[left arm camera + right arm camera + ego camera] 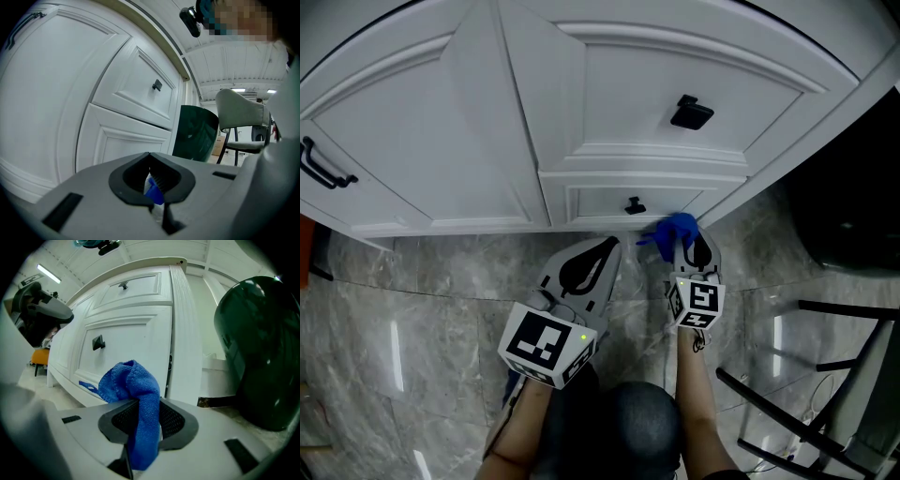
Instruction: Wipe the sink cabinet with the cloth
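Note:
The white sink cabinet point(487, 141) fills the top of the head view, with a small lower drawer point(600, 200) and its black knob point(634, 205). My right gripper point(686, 239) is shut on a blue cloth point(673, 228), which bunches above the jaws close to the drawer's lower right corner; contact cannot be told. In the right gripper view the cloth point(133, 380) hangs through the shut right gripper point(139, 400) before the cabinet front point(131, 333). My left gripper point(612, 244) is beside it, shut point(149, 154), short of the cabinet point(117, 89). A small blue and white bit shows in its hollow.
A grey marble floor point(422, 300) lies below the cabinet. A dark green bin point(258, 348) stands to the right of the cabinet's end. A black chair frame point(825, 375) is at the right. A long black handle point(319, 167) is on the left door.

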Demonstrator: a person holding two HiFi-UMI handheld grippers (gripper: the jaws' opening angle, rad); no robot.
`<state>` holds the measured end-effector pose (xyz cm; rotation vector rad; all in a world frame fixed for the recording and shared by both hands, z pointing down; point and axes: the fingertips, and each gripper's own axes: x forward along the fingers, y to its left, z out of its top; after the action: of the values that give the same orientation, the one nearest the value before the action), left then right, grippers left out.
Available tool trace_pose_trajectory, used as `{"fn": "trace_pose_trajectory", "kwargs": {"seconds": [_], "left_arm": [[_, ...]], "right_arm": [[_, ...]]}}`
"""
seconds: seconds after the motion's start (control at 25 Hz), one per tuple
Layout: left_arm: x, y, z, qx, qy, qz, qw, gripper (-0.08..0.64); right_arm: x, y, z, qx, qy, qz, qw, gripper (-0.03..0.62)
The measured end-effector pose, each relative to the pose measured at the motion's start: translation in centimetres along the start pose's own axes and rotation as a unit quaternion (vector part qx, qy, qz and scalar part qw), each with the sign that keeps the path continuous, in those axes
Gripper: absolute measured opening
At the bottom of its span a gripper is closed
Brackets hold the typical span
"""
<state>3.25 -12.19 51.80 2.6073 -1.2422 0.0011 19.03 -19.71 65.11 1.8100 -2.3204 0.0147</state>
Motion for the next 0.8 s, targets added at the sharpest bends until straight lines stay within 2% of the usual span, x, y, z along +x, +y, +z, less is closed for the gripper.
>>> {"fn": "trace_pose_trajectory", "kwargs": {"seconds": [0.28,0.6,0.68,0.8], "left_arm": [[-0.1,-0.2,0.2,0.002,-0.001,-0.003,1.0000,0.005],[0.0,-0.5,0.5,0.009,-0.005,-0.004,0.9999,0.005],[0.0,-0.6,0.8,0.023,-0.014,0.001,0.9996,0.005],[0.2,-0.6,1.6,0.072,-0.029,0.013,0.9969,0.005]], "right_arm": [[-0.2,-1.1,-0.2,0.012,0.006,-0.019,1.000,0.115],[-0.2,-0.9,-0.2,0.025,0.011,-0.019,0.999,0.115],[-0.6,-0.6,0.1,0.036,0.010,-0.013,0.999,0.115],[-2.0,0.8,1.5,0.043,0.004,0.010,0.999,0.115]]}}
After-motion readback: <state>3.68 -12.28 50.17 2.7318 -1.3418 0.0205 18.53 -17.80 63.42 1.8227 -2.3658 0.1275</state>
